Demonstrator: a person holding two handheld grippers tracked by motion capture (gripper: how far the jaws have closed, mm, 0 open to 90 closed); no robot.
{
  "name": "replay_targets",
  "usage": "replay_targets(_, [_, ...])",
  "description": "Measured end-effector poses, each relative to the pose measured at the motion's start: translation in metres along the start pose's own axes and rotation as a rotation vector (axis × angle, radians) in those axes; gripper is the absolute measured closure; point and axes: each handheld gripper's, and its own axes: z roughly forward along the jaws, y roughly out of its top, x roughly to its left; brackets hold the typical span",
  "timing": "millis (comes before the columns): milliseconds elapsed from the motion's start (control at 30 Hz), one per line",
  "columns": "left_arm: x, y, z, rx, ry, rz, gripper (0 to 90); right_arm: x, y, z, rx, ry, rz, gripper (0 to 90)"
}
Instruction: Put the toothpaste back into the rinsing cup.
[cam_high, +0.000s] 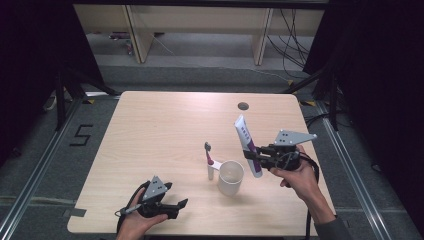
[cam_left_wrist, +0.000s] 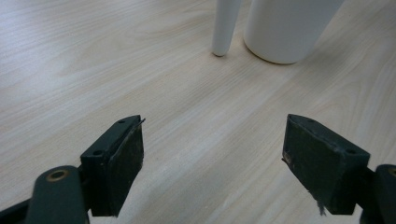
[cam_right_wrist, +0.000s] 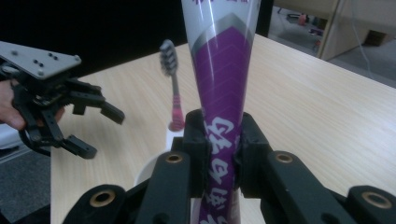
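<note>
A toothpaste tube (cam_right_wrist: 223, 88) is being clamped by the right gripper (cam_high: 256, 155) above the table's (cam_high: 150, 135) right side, just beside a white cup (cam_high: 230, 177) and toothbrush (cam_high: 209, 159). The left gripper (cam_high: 176, 203) is being held with jaws apart near the front edge.

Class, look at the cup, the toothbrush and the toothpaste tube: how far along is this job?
Done: the toothbrush leans against the white cup, its handle end on the table outside it. In hand: the right gripper clamps the toothpaste tube above the table beside the cup. Left: probably setting the tube in or by the cup. The left gripper waits open.
</note>
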Motion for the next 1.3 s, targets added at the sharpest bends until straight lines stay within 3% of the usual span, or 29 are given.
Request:
replay_targets(133, [0.000, 0.000, 0.000, 0.000, 0.000, -0.001, 19.9, 0.005, 0.008, 0.009, -0.016, 0.046, 0.012, 77.4])
replay_targets(200, [0.000, 0.001, 0.000, 0.005, 0.002, 0.001, 19.9, 0.007, 0.010, 0.015, -0.044, 0.049, 0.007, 77.3])
replay_targets(433, [0.000, 0.001, -0.001, 0.003, 0.003, -0.001, 19.9, 0.011, 0.012, 0.035, -0.047, 0.073, 0.000, 77.4])
replay_targets(467, [0.000, 0.000, -0.001, -0.001, -0.001, -0.001, 19.9, 0.011, 0.011, 0.038, -0.050, 0.051, -0.014, 77.4])
replay_targets(500, [0.000, 0.000, 0.000, 0.000, -0.004, 0.002, 19.9, 0.013, 0.010, 0.039, -0.031, 0.069, 0.009, 77.4])
replay_targets(600, [0.000, 0.001, 0.000, 0.003, -0.002, 0.004, 19.9, 0.013, 0.008, 0.047, -0.033, 0.083, -0.003, 77.3])
replay_targets(633, [0.000, 0.001, -0.001, 0.017, 0.007, 0.018, 19.9, 0.015, 0.006, 0.049, -0.017, 0.084, 0.027, 77.3])
replay_targets(700, [-0.002, 0.001, 0.000, 0.003, -0.004, -0.003, 19.9, 0.015, 0.003, 0.054, -0.020, 0.072, 0.002, 77.3])
replay_targets(833, [-0.001, 0.001, -0.001, -0.002, -0.004, 0.006, 19.9, 0.016, -0.005, 0.062, 0.003, 0.081, 0.028, 77.3])
replay_targets(1000, [0.000, 0.002, -0.002, 0.001, -0.003, 0.004, 19.9, 0.014, -0.013, 0.067, 0.025, 0.070, -0.006, 77.2])
replay_targets(1067, [-0.001, 0.002, -0.002, -0.004, -0.005, 0.005, 19.9, 0.017, -0.016, 0.068, 0.053, 0.070, 0.028, 77.2])
replay_targets(1133, [-0.001, 0.002, -0.002, 0.001, -0.001, 0.005, 19.9, 0.015, -0.019, 0.070, 0.063, 0.076, 0.018, 77.1])
replay_targets(1167, [0.000, 0.002, -0.003, 0.012, 0.005, 0.023, 19.9, 0.014, -0.020, 0.071, 0.058, 0.058, 0.010, 77.1])
replay_targets(1200, [-0.002, 0.002, -0.002, -0.008, -0.002, -0.001, 19.9, 0.016, -0.022, 0.071, 0.068, 0.062, 0.026, 77.1])
replay_targets(1267, [-0.001, 0.002, -0.002, -0.002, -0.001, 0.006, 19.9, 0.014, -0.024, 0.072, 0.076, 0.066, 0.002, 77.1])
replay_targets(1300, [-0.001, 0.002, -0.001, 0.000, -0.004, 0.011, 19.9, 0.016, -0.025, 0.072, 0.086, 0.066, 0.017, 77.0])
